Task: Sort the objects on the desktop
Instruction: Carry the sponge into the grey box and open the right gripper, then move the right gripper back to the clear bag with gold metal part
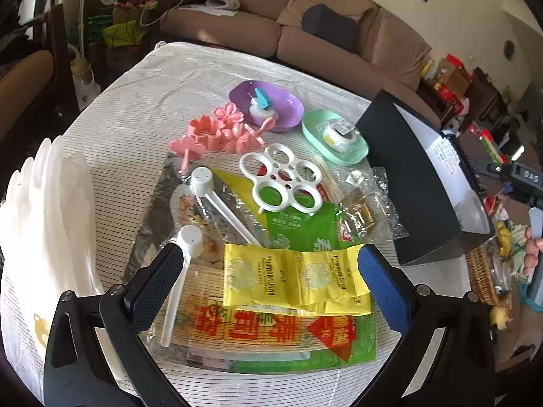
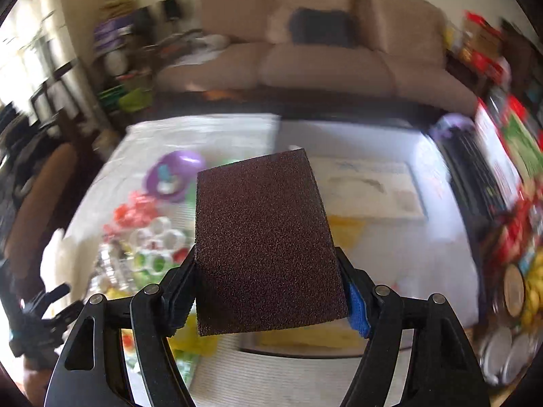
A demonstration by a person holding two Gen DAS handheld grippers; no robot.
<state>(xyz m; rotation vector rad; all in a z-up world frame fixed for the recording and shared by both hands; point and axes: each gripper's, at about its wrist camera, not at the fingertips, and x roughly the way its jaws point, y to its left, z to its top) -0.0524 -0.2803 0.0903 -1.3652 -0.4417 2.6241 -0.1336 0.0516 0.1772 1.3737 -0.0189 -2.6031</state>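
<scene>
Holding a brown sanding block [image 2: 268, 244] tight, the right tongs [image 2: 271, 291] blur; it could slip. Left tongs [image 1: 271, 271] gape empty over yellow sachets [image 1: 295, 278], at twelve o'clock.

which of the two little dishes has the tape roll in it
The mint green dish, the right-hand one beside the black box, holds the tape roll. The purple dish holds a white and teal item instead.

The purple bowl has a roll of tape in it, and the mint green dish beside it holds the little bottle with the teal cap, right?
Swapped. In the left wrist view the purple bowl holds the small bottle with the teal cap, and the mint green dish beside it holds the roll of tape.
</scene>
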